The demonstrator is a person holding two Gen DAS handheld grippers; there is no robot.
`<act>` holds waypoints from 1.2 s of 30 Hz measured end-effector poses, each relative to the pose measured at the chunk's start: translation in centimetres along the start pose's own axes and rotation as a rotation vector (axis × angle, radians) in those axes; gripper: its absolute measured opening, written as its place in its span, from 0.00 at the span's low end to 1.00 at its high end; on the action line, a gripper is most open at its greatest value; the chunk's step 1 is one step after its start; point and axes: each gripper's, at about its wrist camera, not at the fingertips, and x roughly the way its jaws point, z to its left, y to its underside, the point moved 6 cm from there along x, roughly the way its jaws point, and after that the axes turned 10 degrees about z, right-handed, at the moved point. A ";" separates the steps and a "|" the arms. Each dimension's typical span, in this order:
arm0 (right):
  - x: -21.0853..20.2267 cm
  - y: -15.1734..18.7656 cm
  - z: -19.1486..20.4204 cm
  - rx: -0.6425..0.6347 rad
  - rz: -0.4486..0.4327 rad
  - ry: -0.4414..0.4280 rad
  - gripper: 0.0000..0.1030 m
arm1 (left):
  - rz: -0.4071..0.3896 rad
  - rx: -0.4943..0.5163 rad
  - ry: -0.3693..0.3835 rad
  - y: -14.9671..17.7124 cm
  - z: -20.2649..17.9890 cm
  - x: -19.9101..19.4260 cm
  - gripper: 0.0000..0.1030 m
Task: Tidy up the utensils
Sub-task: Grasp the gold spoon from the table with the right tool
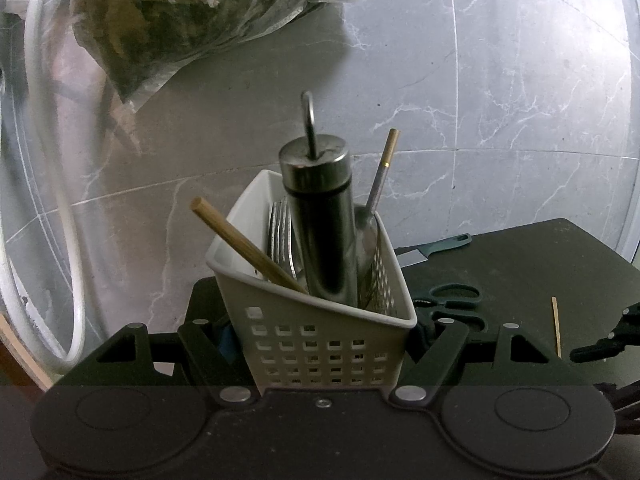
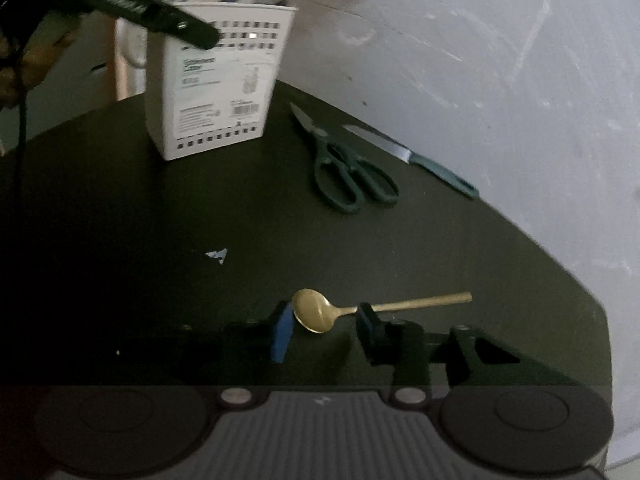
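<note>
Nearest: right gripper (image 2: 324,326), jaws part-open and bracketing the gold spoon (image 2: 316,310) flat on the black table (image 2: 160,280); pads apparently not yet pressing, so the spoon counts as unstowed. Left gripper (image 1: 324,344) clamped on the white caddy (image 1: 320,332), already holding forks (image 1: 282,236), a steel cylinder (image 1: 324,232) and sticks. Further off, still loose: green scissors (image 2: 352,168), green-handled knife (image 2: 416,156). Task judged roughly half done.
</note>
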 end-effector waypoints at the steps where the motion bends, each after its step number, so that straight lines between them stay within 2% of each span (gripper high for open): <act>1: 0.1 -0.1 0.2 -0.020 -0.004 -0.001 0.24 | 0.000 0.000 0.000 0.0 0.0 0.0 0.75; 5: 0.2 -0.5 0.8 -0.077 -0.021 0.001 0.05 | 0.000 -0.002 -0.001 0.0 0.0 -0.1 0.75; 8: -0.5 -1.0 0.7 -0.077 -0.067 0.014 0.00 | -0.003 -0.003 -0.002 0.0 0.1 -0.1 0.75; 12: -1.6 -2.2 -0.5 -0.014 -0.109 0.012 0.00 | -0.010 -0.004 -0.002 0.1 0.0 0.0 0.75; 18: -2.4 -3.6 -2.4 0.049 -0.123 0.028 0.00 | -0.019 -0.008 0.001 0.2 0.1 -0.1 0.75; 26: -0.4 -3.0 -1.7 0.061 -0.089 0.053 0.00 | -0.021 -0.001 0.007 0.4 0.2 -0.1 0.75; 33: 2.0 -1.8 -0.9 0.058 -0.046 0.112 0.01 | -0.013 0.000 0.008 0.2 0.2 -0.1 0.75; 36: 2.4 -1.5 -1.0 0.069 -0.037 0.133 0.10 | -0.012 0.000 0.008 0.1 0.1 -0.1 0.75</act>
